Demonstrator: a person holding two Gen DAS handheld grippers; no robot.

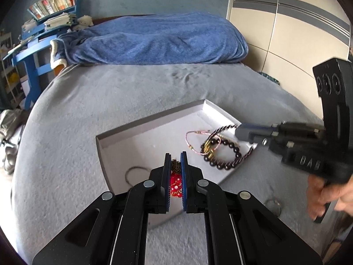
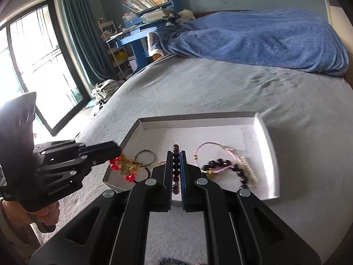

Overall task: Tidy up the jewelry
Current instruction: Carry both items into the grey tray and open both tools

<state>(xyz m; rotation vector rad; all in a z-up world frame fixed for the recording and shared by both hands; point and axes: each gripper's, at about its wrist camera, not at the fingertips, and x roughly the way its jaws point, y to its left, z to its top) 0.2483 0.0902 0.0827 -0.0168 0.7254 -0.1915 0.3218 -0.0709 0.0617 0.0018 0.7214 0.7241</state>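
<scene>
My left gripper (image 1: 175,154) is shut on a red-beaded gold chain piece (image 1: 175,183), which hangs over the near left corner of a shallow grey tray (image 1: 152,119) on the bed. My right gripper (image 2: 175,152) is shut on a dark red bead bracelet (image 2: 175,165) above the tray's (image 2: 198,120) near edge. Each view shows the other tool: the right gripper (image 1: 239,131) comes in from the right, the left gripper (image 2: 117,151) from the left with the red and gold piece (image 2: 125,167). Inside the tray lie a pink cord bracelet (image 2: 211,154), a black bead bracelet (image 2: 231,167), a pearl clip (image 2: 248,170) and thin dark loops (image 2: 144,156).
The tray sits on a grey bedspread (image 1: 110,92) with a blue blanket (image 1: 158,39) heaped at the far end. A thin loop (image 1: 273,205) lies on the bed right of the tray. A blue desk with books (image 2: 145,11) and a window (image 2: 33,55) stand beyond the bed's left side.
</scene>
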